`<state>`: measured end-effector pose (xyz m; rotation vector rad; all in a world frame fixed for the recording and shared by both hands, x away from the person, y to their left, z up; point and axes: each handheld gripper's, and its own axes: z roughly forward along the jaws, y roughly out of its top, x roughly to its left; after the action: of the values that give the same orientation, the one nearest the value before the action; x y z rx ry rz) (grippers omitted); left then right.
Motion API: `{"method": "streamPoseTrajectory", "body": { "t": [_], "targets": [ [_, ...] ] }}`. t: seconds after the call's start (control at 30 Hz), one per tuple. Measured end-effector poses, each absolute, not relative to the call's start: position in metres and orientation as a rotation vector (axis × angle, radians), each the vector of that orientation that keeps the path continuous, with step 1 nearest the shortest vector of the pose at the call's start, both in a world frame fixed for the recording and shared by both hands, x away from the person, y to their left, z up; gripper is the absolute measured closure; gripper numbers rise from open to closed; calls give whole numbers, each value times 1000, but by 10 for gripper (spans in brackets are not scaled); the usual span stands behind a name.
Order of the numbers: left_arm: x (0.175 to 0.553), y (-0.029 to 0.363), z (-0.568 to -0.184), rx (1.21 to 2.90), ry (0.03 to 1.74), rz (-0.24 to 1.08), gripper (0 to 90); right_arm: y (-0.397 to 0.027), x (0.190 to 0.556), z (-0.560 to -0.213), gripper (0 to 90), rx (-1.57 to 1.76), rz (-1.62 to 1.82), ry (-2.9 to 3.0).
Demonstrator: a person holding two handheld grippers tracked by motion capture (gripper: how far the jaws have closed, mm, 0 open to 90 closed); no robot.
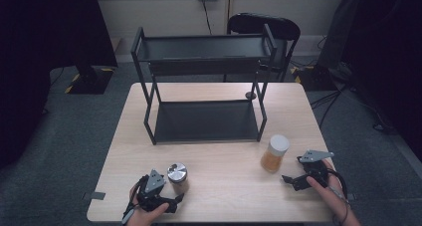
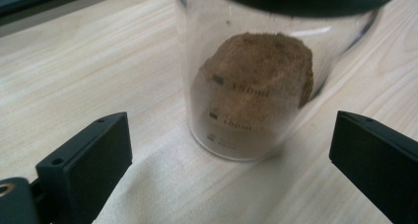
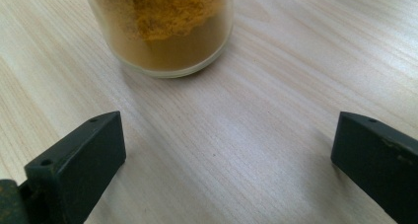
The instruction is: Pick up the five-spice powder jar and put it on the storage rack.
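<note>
A glass jar of brown powder (image 1: pixel 177 176) with a silver lid stands near the table's front left. My left gripper (image 1: pixel 171 191) sits just before it, open. In the left gripper view the brown-powder jar (image 2: pixel 251 86) stands right ahead of the wide-apart jaws of the left gripper (image 2: pixel 229 130), and neither pad touches it. A jar of orange-yellow powder (image 1: pixel 274 155) with a white lid stands at the front right. My right gripper (image 1: pixel 292 169) is open beside it. In the right gripper view the orange-powder jar (image 3: pixel 167 26) is a short way beyond the open right gripper (image 3: pixel 229 135).
A black two-shelf rack (image 1: pixel 206 121) stands at the middle and back of the wooden table (image 1: pixel 224 186). A small dark round thing (image 1: pixel 250 95) lies by its right rear leg. A black chair (image 1: pixel 263 27) is behind the table.
</note>
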<state>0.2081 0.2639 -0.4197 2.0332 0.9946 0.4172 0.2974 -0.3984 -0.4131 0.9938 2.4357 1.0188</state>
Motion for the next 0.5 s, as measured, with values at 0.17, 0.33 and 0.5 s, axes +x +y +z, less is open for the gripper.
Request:
{"method": "streamPoseTrajectory", "body": {
  "t": [0.17,0.33,0.5],
  "targets": [
    [210,263,-419,2027,997,401,21,-398,297,-413,0,993,1019,2435],
    [214,260,-420,2013,1002,383,21,-398,297,-413,0,994,1019,2435],
    [217,254,-419,2011,1004,389,29,-398,297,-413,0,995,1019,2435]
  ]
}}
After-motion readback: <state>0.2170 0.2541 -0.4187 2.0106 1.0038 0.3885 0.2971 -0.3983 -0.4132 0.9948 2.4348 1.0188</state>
